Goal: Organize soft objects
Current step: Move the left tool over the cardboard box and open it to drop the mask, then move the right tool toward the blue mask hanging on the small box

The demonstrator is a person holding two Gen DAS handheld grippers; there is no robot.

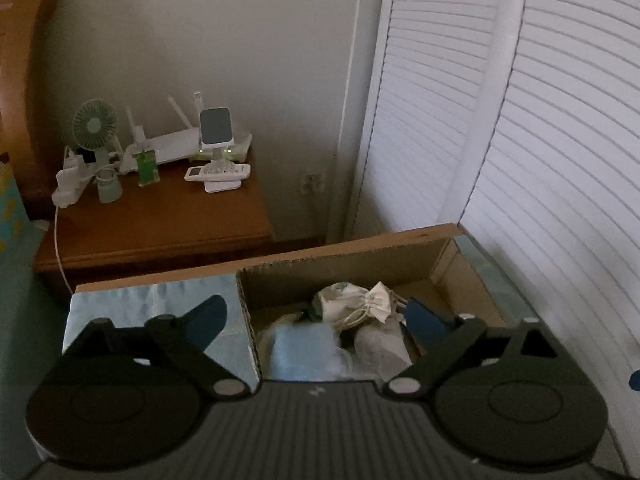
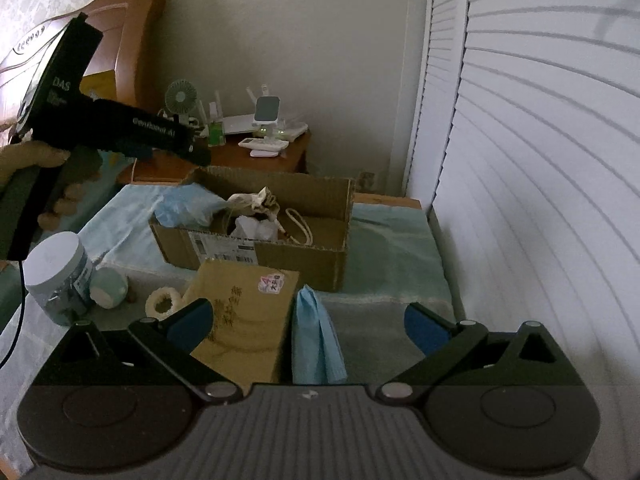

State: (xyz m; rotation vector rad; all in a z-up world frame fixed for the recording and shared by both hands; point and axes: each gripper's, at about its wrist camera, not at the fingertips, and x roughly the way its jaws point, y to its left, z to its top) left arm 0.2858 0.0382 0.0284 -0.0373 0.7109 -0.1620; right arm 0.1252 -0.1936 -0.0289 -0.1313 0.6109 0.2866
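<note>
Left gripper (image 1: pixel 320 320) hangs over the cardboard box (image 2: pixel 256 248) on the bed, fingers spread wide, pinching nothing; blue cloth (image 1: pixel 300 350) lies inside. Right gripper (image 2: pixel 310 326), also spread, straddles a folded blue cloth (image 2: pixel 316 340) without touching.

We see a dim room with plain pale walls (image 1: pixel 224 48). A wooden nightstand (image 1: pixel 160 216) stands in the corner beside a carved wooden headboard (image 2: pixel 124 20). White louvered doors (image 2: pixel 540 160) fill the right side, brightly lit.
</note>
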